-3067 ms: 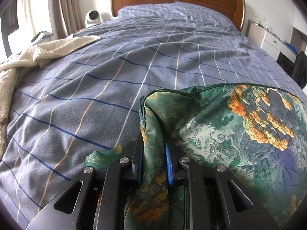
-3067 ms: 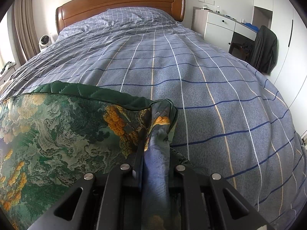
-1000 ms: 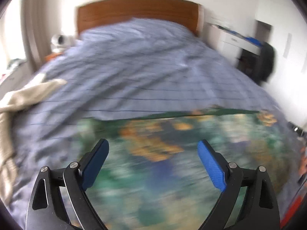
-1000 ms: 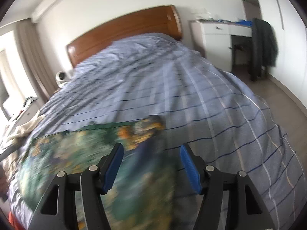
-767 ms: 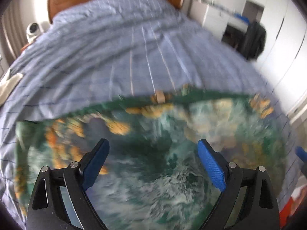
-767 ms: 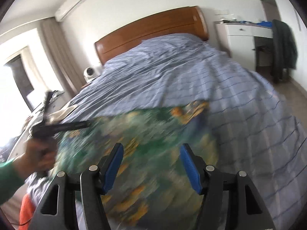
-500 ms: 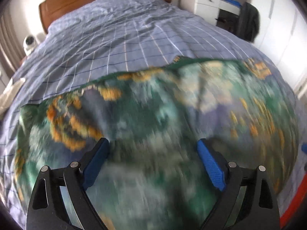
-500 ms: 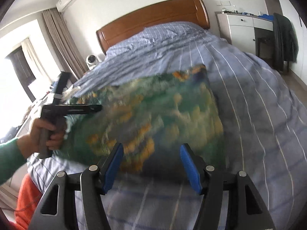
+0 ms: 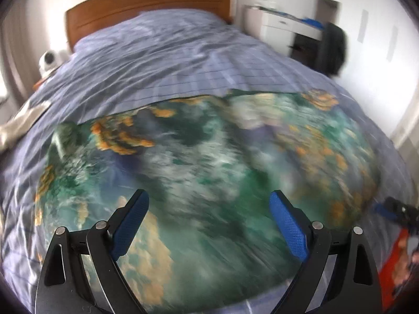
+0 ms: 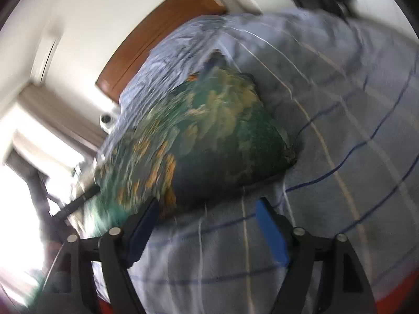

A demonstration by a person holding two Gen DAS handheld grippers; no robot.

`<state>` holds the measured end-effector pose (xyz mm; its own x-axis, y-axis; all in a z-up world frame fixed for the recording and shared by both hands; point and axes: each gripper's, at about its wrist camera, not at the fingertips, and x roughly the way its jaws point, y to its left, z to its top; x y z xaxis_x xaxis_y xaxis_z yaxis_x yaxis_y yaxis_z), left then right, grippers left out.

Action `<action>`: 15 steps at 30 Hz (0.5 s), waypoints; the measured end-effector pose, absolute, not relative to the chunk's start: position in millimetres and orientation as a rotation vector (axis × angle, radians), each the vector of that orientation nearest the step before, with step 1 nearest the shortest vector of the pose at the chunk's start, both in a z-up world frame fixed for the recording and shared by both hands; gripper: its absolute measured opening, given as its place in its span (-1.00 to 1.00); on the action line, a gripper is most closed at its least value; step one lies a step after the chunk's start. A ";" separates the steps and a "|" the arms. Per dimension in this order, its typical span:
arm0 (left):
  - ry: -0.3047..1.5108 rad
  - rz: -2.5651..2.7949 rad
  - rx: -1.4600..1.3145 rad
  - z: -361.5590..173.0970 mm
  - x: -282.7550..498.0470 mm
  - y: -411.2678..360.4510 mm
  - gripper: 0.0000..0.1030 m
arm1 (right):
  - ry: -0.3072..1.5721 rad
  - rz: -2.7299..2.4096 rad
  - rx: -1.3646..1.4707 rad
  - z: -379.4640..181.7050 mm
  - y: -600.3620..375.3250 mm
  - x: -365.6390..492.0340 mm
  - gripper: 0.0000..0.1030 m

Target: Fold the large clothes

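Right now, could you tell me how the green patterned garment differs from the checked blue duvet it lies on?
The green patterned garment shows a busy green, white and orange print; the checked blue duvet is plain blue-grey with thin grid lines. The garment covers only the near part of the bed; the duvet runs up to the headboard. Both lie spread out.

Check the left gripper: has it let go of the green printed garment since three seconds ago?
Yes. The left gripper now stands open above the green printed garment, which lies flat on the checked blue duvet.
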<state>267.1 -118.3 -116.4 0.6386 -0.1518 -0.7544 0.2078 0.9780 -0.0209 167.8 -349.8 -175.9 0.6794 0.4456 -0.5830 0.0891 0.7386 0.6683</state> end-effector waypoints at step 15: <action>0.883 -0.172 0.132 -146.3 267.7 -117.0 0.78 | 0.682 -0.010 1.144 -214.9 -361.6 214.9 -0.21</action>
